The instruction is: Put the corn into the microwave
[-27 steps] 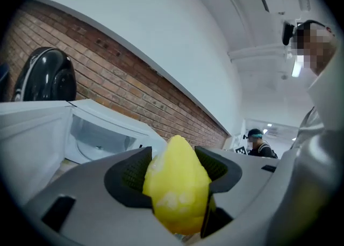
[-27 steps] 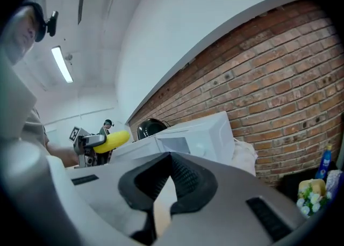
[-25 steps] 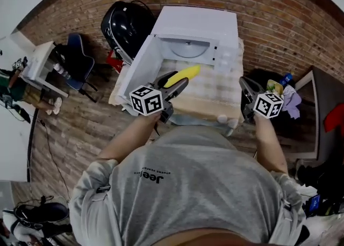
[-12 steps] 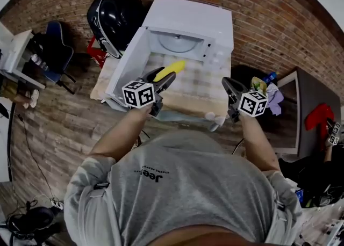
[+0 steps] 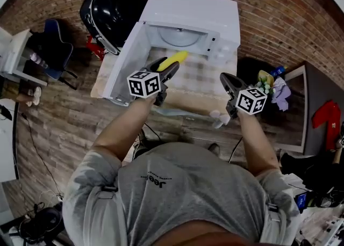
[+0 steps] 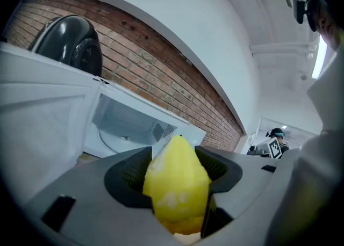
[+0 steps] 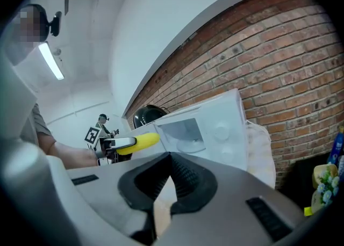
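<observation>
Jaws of the left gripper [image 6: 176,159] hide the rear of the corn [image 6: 177,191]; beyond them the microwave [image 6: 129,127] cavity shows only in part.

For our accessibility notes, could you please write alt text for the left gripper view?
The left gripper holds a yellow corn between its jaws, tip forward, pointing at the open white microwave. A brick wall stands behind it.

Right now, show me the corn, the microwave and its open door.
corn [image 6: 177,186]: left gripper view, yellow middle.
microwave [image 5: 196,8]: head view, white top.
microwave door [image 5: 126,59]: head view, inner face.
</observation>
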Tool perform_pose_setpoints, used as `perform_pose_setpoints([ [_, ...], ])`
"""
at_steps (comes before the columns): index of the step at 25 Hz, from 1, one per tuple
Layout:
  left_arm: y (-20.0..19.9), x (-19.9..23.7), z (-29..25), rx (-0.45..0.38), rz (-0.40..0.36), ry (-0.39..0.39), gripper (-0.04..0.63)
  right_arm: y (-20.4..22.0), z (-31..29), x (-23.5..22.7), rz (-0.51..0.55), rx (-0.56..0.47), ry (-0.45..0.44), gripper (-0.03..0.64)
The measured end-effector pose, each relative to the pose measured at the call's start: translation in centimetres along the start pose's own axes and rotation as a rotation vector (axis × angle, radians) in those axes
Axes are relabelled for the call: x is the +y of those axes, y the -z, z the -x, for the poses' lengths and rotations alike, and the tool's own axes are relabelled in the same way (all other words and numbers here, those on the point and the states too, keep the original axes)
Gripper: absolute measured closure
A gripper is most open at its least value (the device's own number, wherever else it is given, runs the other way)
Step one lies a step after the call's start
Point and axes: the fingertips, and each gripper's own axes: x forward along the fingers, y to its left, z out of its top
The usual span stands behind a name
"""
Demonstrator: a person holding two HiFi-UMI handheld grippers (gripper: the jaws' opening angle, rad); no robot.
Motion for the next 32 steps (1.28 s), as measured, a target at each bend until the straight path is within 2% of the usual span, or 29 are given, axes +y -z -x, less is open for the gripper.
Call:
perform_pose_setpoints([
  [9, 2.2, 3.4, -4.7, 0.031, 0.000, -0.038, 0.337, 2.1, -6.3, -1.1, 0.026, 0.019, -0.030, 0.600],
  [17, 3.6, 6.8, -8.4, 0.043, -0.019, -0.080, 0.337, 5.0, -10.5, -2.5, 0.017, 0.026, 0.014, 0.600],
  [22, 2.7, 8.0, -10.8, 0.032, -0.035, -0.089, 0.337, 5.3, -11.9, -3.2, -0.002, 0.006, 0.025, 0.600],
  [26, 1.5, 9.3, -12.9, 0.026, -0.090, -0.117, 0.337, 5.4, -12.9, -3.4, 0.014, 0.000, 0.020, 0.600],
  [29, 1.0, 10.7, -14.1, 0.049, -0.151, -0.153, 0.337, 5.8, -13.5, -3.0, 0.045, 0.011, 0.009, 0.600],
  [32, 0.8, 12.2, -15.1, 0.070, -0.181, -0.179, 0.337, 6.6, -13.9, -2.7, 0.071, 0.032, -0.006, 0.600],
])
